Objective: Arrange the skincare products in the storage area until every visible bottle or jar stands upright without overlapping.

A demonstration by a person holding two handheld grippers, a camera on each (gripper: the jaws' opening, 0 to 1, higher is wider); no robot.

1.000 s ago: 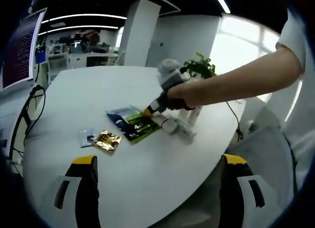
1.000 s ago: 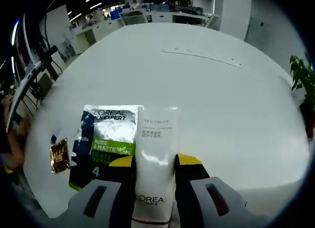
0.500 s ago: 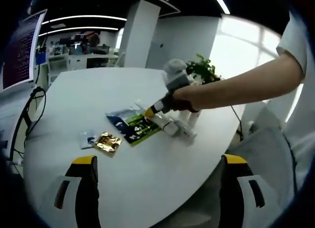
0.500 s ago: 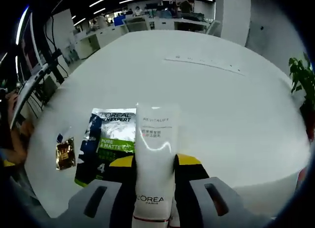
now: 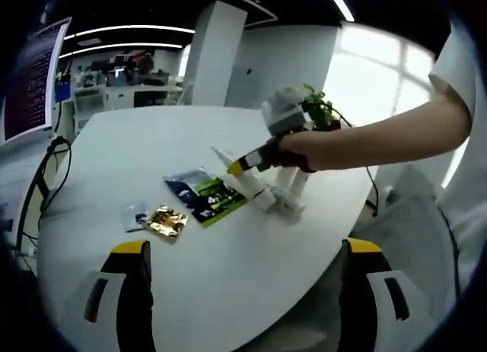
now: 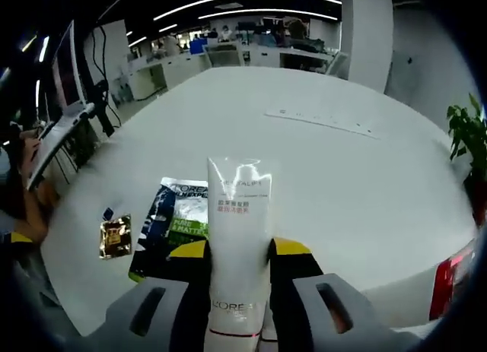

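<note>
Left gripper (image 5: 240, 291) is just hanging over the white round table (image 5: 152, 139), jaws spread wide, nothing in them. Ahead on the table: small gold sachet (image 5: 167, 220), then the green-and-blue L'Oreal sachet (image 5: 205, 196). Right gripper (image 6: 238, 262) is clamped on the white L'Oreal tube (image 6: 237, 238), lifted off the table, tilted above the sachet. Potted plant (image 6: 466, 131) sits far right.

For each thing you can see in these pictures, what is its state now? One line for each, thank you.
White tube: held in the right tool, lifted off the table, tilted.
Right tool: shut on the white tube.
Left tool: open, holding nothing.
Green and blue sachet: lying flat on the table.
Gold sachet: lying flat.
Small blue sachet: lying flat beside the gold sachet.
White bottles: cannot tell if upright.
</note>
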